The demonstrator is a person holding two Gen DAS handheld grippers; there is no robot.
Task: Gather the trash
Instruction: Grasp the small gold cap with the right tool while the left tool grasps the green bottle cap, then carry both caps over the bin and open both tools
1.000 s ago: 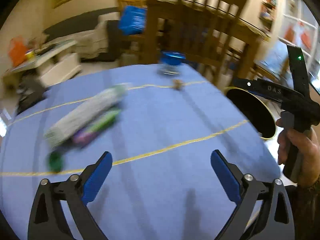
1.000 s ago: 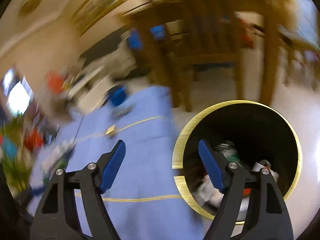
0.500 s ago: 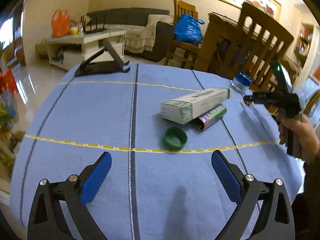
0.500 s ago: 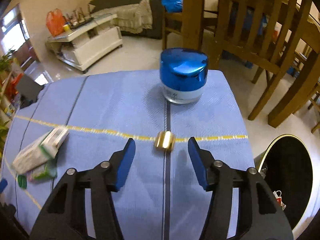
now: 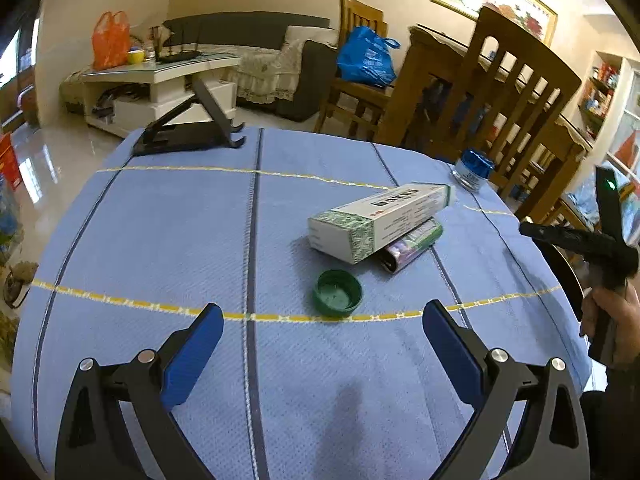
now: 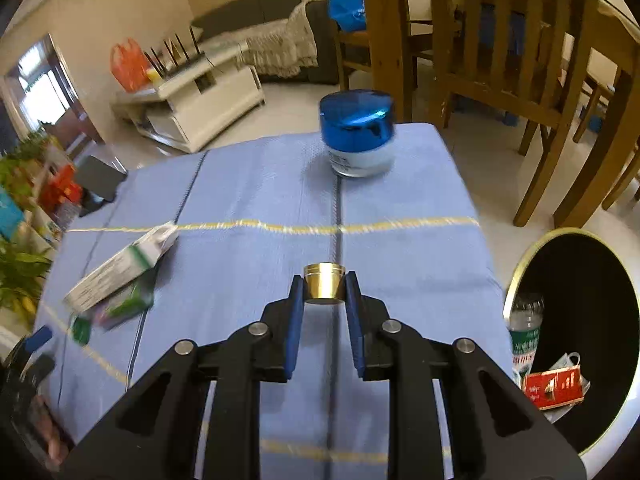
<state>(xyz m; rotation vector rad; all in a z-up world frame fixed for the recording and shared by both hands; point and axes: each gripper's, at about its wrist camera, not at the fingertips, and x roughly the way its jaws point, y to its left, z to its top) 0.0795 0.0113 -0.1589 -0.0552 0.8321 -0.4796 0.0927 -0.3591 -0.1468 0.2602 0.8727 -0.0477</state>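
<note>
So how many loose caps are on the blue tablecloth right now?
2. The round green plastic cap lies open side up near the white-and-green carton; the small gold metal cap sits between the right gripper pads. Others may be hidden.

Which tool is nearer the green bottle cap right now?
Left. The left tool is open with the green bottle cap just ahead of its fingertips. The right tool is across the table, shut on a gold cap.
</note>
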